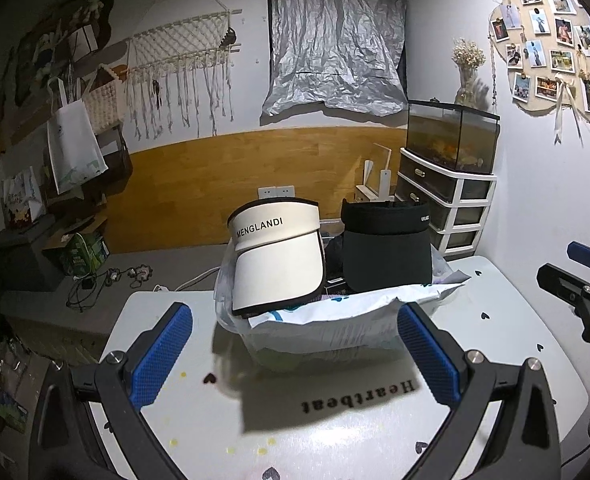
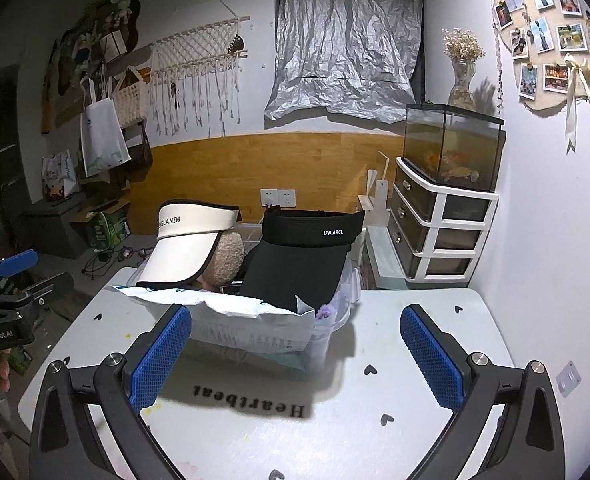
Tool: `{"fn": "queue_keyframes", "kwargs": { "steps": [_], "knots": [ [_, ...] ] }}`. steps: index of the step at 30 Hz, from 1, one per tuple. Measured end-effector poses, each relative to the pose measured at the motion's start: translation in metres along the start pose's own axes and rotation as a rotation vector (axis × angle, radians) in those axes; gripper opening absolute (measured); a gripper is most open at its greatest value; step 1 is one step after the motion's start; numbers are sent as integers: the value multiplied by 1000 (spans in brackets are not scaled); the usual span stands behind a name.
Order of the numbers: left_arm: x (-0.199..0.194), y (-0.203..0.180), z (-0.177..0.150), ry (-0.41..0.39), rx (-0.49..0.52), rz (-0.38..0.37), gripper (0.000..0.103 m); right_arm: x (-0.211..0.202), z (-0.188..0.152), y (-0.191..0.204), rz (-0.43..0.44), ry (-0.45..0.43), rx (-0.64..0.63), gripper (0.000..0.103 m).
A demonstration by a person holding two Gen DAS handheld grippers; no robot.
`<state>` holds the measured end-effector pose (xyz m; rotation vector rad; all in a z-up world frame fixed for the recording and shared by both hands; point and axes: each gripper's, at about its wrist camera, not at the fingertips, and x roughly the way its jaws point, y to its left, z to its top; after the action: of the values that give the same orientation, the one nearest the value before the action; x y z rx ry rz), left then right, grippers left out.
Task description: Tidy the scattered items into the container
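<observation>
A clear plastic container (image 1: 335, 350) (image 2: 331, 334) stands on the white table, piled full. A white MENGLANDI visor (image 1: 273, 256) (image 2: 185, 250) and a black visor (image 1: 387, 254) (image 2: 299, 260) lean upright in it. A white mailer bag (image 1: 335, 312) (image 2: 247, 318) lies across its front, and a beige fluffy item (image 2: 227, 258) sits between the visors. My left gripper (image 1: 295, 348) is open and empty, in front of the container. My right gripper (image 2: 295, 354) is open and empty, in front of the container's right corner. Each gripper shows at the edge of the other's view.
The white table (image 1: 375, 432) (image 2: 415, 432) has heart marks and a "Heartbeat" print. A drawer unit (image 2: 439, 224) with a fish tank (image 2: 451, 148) stands at the back right. The wall (image 2: 555, 220) is close on the right. Boxes and cables lie on the floor at the left.
</observation>
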<state>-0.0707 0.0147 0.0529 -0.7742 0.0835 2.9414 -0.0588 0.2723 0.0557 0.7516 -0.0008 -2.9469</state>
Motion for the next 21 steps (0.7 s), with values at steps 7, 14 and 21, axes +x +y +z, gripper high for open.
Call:
{"fn": "queue_keyframes", "kwargs": {
  "steps": [7, 14, 21],
  "knots": [
    [-4, 3, -6, 8, -3, -11, 103, -7, -2, 8, -11, -5, -17, 103],
    [-7, 1, -12, 16, 5, -17, 103, -9, -6, 12, -12, -3, -21, 103],
    [-6, -1, -17, 27, 12, -20, 103, -10, -12, 13, -17, 10, -15, 103]
  ]
}}
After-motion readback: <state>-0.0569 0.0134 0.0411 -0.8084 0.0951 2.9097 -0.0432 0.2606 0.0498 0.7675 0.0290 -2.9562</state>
